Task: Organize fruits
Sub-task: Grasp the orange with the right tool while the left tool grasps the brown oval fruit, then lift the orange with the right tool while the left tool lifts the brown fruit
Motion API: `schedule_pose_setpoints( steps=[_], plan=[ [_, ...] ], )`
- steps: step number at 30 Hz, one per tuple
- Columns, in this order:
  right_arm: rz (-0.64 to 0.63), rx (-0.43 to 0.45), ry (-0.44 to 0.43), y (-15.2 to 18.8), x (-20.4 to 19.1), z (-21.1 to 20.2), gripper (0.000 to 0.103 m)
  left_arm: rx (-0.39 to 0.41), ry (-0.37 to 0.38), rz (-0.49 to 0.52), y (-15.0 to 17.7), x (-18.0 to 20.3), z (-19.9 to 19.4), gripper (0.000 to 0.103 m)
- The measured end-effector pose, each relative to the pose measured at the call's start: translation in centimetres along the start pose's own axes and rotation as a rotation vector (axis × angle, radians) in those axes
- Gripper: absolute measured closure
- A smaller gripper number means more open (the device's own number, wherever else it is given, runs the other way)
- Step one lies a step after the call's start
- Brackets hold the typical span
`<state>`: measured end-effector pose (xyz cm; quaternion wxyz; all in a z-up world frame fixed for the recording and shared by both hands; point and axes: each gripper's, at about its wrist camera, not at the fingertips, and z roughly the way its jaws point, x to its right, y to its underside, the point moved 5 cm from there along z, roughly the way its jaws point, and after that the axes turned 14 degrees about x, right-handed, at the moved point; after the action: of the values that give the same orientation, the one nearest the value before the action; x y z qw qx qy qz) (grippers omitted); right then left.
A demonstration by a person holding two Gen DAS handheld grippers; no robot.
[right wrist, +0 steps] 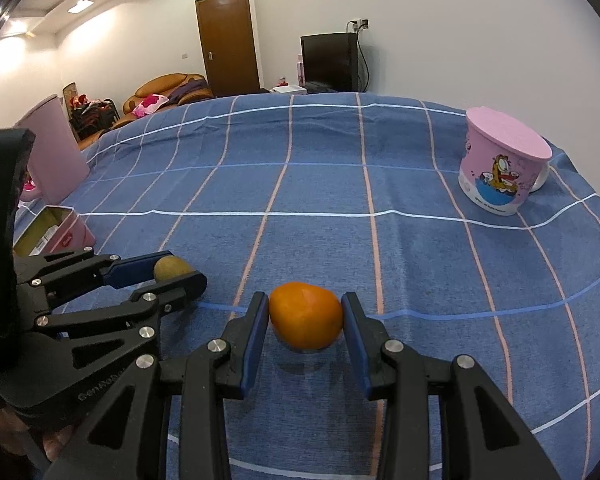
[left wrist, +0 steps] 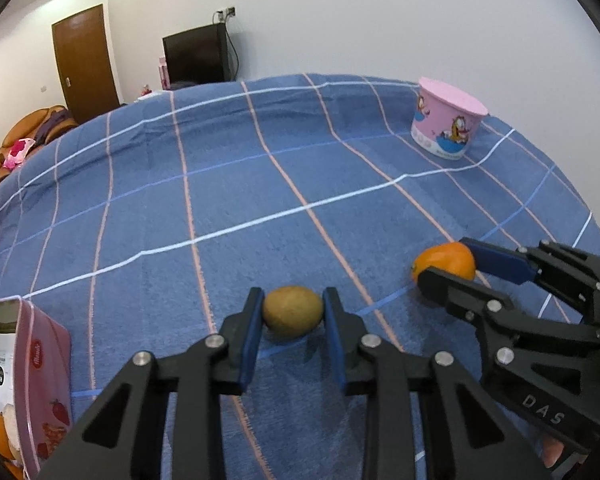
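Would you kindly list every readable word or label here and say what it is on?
"DAS": on the right tool body.
Lettering on the left tool body: cut off, unreadable.
Script logo on the pink tin: too blurred.
Print under the cartoon on the pink tub: too small.

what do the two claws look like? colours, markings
Both match: the left claw and right claw are black linkage frames with triangular cut-outs and silver pivot pins, carrying flat blue finger pads. The right claw's body bears white letters "DAS"; the left's lettering is only partly legible. No cables or sleeves visible.
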<state>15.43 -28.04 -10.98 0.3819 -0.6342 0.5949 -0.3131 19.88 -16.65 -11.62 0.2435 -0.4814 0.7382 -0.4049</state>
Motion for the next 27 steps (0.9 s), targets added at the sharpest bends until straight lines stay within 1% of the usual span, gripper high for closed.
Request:
schedule_pose_setpoints(
  steps=[13, 27],
  plan=[
    [-0.037, 0.065, -0.025, -0.5, -0.9, -1.2, 0.063, 0.085, -0.035, -0.033, -0.7, -1.0, -1.6, 0.072],
    [-0.054, 0.133, -0.031, -1.0, -1.3, -2.5, 0.063, 0.142, -0.069, -0.004, -1.1, -0.8, -2.6, 0.072]
  ],
)
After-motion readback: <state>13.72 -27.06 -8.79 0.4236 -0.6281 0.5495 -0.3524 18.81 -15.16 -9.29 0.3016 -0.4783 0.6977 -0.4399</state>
